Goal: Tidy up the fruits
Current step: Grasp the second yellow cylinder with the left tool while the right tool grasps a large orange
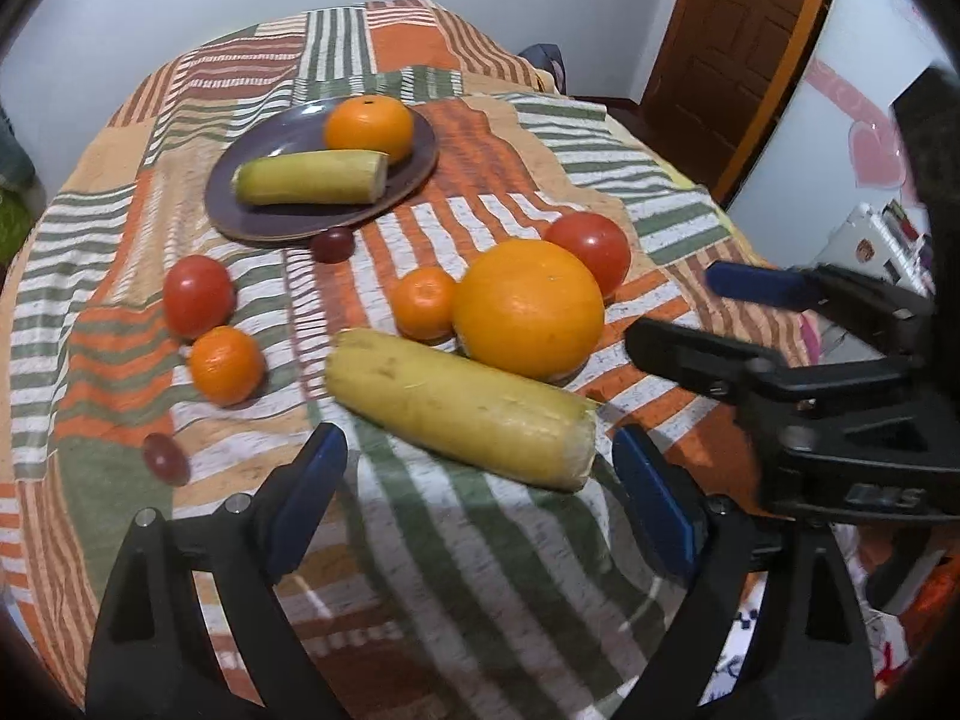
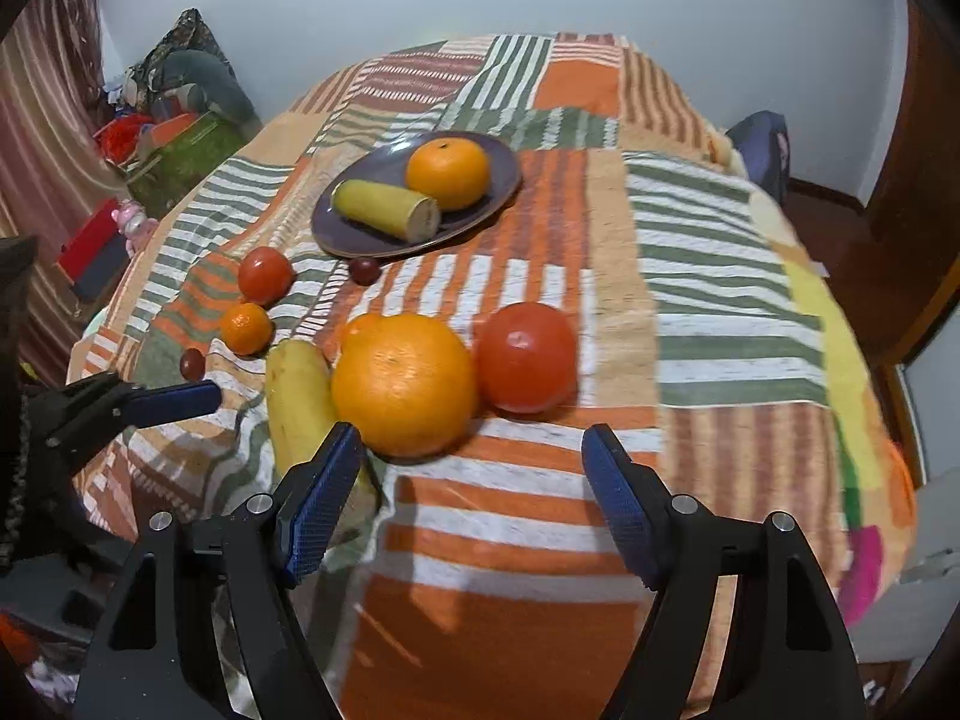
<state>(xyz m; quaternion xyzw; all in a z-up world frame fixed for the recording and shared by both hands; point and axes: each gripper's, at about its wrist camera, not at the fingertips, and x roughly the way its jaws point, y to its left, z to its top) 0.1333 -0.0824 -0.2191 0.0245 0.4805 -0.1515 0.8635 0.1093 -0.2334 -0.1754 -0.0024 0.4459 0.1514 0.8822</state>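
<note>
A purple plate holds an orange and a yellow-green squash piece. On the striped cloth lie a large orange, a long yellow squash, two tomatoes, two small tangerines and two dark grapes. My left gripper is open, just before the long squash. My right gripper is open, just before the large orange and tomato; it also shows in the left wrist view.
The striped cloth covers a bed or table whose edges drop off left and right. A wooden door stands at the right. Boxes and clutter sit on the floor at the left. A white wall is behind.
</note>
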